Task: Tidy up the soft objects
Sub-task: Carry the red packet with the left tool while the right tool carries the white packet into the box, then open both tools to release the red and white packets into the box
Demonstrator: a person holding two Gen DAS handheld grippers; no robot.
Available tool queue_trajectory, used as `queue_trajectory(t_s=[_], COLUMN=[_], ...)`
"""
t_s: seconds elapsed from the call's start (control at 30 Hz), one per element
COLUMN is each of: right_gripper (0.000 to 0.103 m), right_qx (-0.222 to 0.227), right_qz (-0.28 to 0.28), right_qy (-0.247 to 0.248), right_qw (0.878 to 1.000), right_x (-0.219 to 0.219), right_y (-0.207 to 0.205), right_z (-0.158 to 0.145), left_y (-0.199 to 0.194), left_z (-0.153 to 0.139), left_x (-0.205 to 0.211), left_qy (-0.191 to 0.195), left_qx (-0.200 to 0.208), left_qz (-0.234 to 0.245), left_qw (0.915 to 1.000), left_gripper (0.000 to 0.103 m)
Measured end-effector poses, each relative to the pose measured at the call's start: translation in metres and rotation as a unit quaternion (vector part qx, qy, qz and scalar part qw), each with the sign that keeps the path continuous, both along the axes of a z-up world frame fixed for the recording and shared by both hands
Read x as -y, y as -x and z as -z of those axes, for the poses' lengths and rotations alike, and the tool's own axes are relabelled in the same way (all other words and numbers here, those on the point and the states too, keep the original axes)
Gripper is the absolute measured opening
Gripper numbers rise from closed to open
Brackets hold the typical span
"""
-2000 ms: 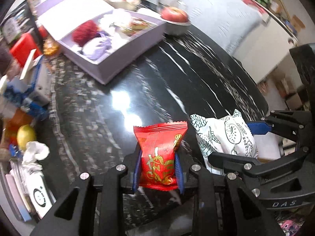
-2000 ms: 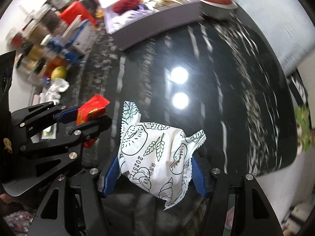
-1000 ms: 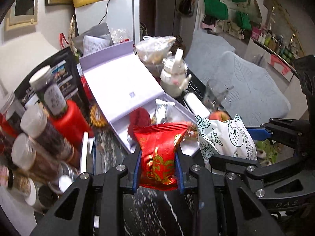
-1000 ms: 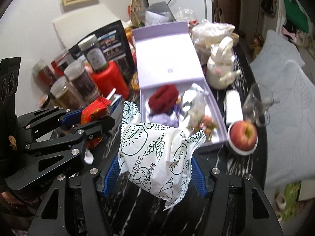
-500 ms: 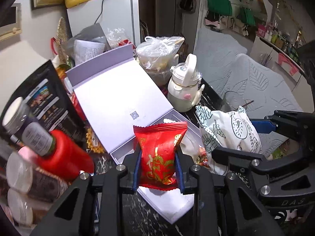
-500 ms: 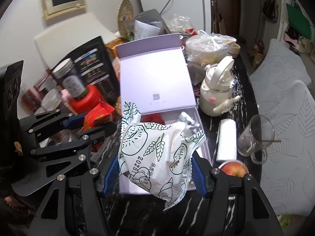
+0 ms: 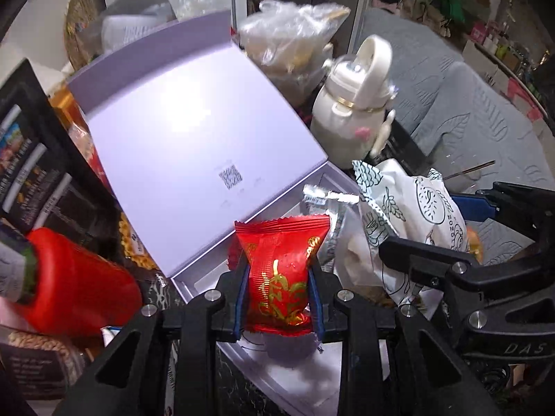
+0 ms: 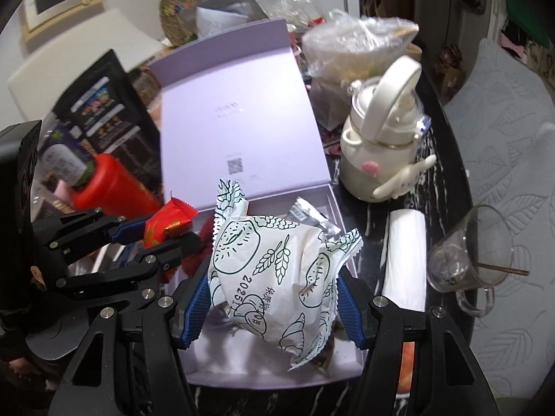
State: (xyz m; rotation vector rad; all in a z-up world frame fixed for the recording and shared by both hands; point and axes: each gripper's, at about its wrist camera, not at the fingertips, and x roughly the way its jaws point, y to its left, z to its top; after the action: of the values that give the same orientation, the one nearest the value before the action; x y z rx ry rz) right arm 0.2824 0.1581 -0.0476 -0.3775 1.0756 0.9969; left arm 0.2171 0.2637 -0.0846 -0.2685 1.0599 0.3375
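Observation:
My left gripper (image 7: 277,298) is shut on a red snack packet (image 7: 277,274) and holds it over the near left part of an open lilac box (image 7: 208,270). My right gripper (image 8: 274,308) is shut on a white bread packet with green drawings (image 8: 274,270) and holds it over the box's tray (image 8: 343,364). The box lid (image 8: 239,121) stands open behind. Inside the box lie a silver foil packet (image 8: 312,218) and a dark red fuzzy item (image 8: 189,263), mostly hidden. The left gripper also shows in the right wrist view (image 8: 163,232), the right one in the left wrist view (image 7: 426,228).
A white kettle-shaped bottle (image 8: 385,145) stands right of the box. A white roll (image 8: 404,256) and a glass mug (image 8: 468,260) lie further right. A red-capped jar (image 8: 111,187), black pouches (image 8: 100,111) and a plastic bag (image 8: 353,41) crowd the left and back.
Both grippers have moved forward with their packets, from above the bare black table to over the open box. The box now fills the views.

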Motion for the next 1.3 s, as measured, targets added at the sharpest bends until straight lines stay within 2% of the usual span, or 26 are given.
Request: queue_trajectory(t_s=[0.27,0.7,1.13,1.3], right_gripper=[0.064,0.064,0.065,0.065], right_qx=[-0.026,-0.052,-0.051,-0.054], right_qz=[0.015,0.041,0.055,0.057], right_qy=[0.025,0.054,0.064,0.067], right_qw=[0.999,0.996,0.995,0.995], right_x=[-0.014,-0.021,-0.018,-0.018], right_y=[-0.021,-0.037,-0.040,-0.040], right_z=[0.045,0.091,0.108,0.109], left_y=[-0.017,-0.033,-0.046,-0.047], left_z=[0.044,0.074,0.098,0.095], left_x=[-0.010,-0.013,-0.018,-0.019], left_qy=[0.028,0.014,0.034,0.034], left_qx=[-0.042,-0.069,-0.089,-0.092], left_qz=[-0.009,0.000,0.007,0.003], left_qw=[0.9987,0.9976,0.9954,0.9952], left_gripper=[0.028,0.028,0.029,0.029])
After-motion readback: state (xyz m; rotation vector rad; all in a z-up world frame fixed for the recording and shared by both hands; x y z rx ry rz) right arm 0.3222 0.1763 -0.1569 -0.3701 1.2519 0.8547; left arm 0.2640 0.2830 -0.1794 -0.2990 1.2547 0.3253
